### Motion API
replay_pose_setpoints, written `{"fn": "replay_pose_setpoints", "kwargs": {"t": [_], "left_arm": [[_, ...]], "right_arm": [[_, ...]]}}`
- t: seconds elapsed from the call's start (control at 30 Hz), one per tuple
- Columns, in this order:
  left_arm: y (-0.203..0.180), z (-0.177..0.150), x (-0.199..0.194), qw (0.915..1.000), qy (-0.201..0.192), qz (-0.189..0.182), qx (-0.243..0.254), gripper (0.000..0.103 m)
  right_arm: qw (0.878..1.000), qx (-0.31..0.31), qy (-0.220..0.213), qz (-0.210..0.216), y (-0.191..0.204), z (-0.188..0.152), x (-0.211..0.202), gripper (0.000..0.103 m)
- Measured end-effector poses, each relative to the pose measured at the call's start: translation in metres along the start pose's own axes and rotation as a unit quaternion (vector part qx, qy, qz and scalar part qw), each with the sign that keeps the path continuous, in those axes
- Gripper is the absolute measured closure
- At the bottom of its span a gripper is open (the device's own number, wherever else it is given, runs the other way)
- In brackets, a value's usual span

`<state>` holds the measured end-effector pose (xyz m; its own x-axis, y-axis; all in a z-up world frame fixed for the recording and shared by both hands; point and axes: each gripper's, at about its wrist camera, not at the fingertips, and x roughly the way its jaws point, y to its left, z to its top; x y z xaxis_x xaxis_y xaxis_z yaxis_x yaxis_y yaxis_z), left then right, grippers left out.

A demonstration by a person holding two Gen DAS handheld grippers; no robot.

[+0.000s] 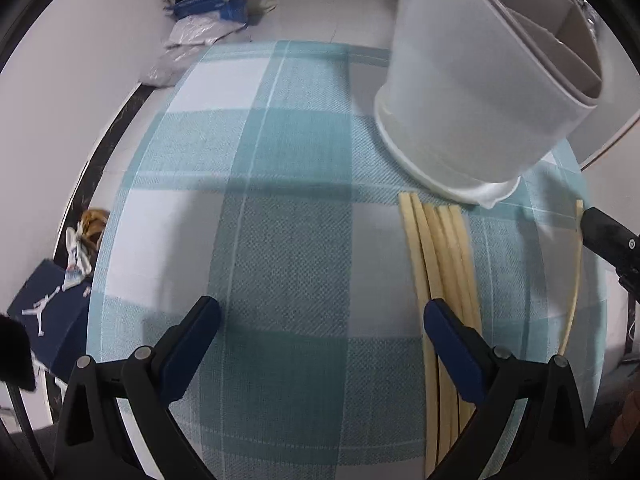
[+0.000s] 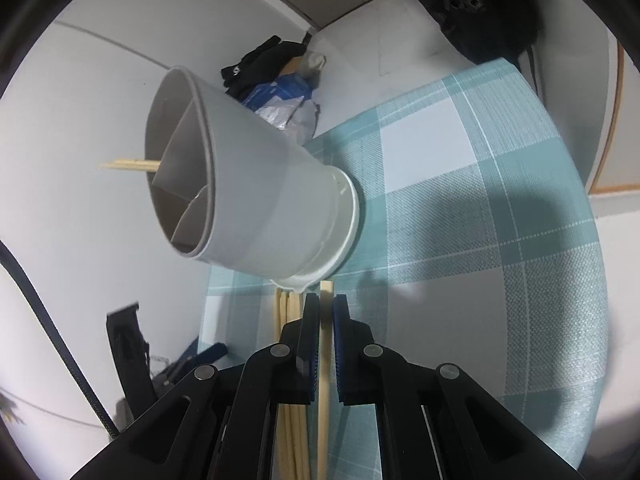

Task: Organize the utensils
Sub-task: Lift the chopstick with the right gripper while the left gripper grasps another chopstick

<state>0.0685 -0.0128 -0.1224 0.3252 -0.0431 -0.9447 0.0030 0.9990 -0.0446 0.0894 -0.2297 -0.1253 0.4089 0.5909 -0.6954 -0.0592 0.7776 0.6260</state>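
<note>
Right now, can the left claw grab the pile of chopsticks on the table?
Probably yes. The left claw is open just above the chopsticks, with one finger already over them and nothing in between.

Open left gripper (image 1: 322, 320) over checked tablecloth (image 1: 280, 208), chopsticks (image 1: 438, 248) beside white utensil holder (image 1: 472, 92)

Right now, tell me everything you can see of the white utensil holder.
The white utensil holder is a round tub, plastic by its look, tapering to a flared base ring with a small spout. Inner walls split it into compartments; chopstick tips poke from one. It stands on the checked tablecloth, with the loose chopsticks lying just before its base. Neither tongs touch it.
</note>
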Motion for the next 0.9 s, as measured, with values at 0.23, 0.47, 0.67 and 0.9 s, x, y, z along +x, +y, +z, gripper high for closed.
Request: {"fn": "replay_pose_setpoints", "kwargs": {"t": [0.23,0.47,0.67,0.9], "left_arm": [[-0.013,0.006,0.006,0.9998,0.006,0.01,0.016,0.003],[-0.015,0.016,0.006,0.9993,-0.023,0.008,0.028,0.026],[-0.027,0.019,0.003,0.9984,-0.039,-0.013,0.039,0.08],[-0.015,0.027,0.004,0.9978,-0.035,-0.056,-0.007,0.1]], "right_arm": [[1.0,-0.021,-0.005,-0.004,0.01,-0.006,0.005,0.097],[0.999,-0.046,-0.007,-0.01,0.021,-0.007,0.007,0.097],[0.998,-0.053,-0.007,-0.014,0.022,-0.006,0.006,0.098],[0.997,-0.078,-0.013,-0.023,0.029,-0.005,0.004,0.102]]}}
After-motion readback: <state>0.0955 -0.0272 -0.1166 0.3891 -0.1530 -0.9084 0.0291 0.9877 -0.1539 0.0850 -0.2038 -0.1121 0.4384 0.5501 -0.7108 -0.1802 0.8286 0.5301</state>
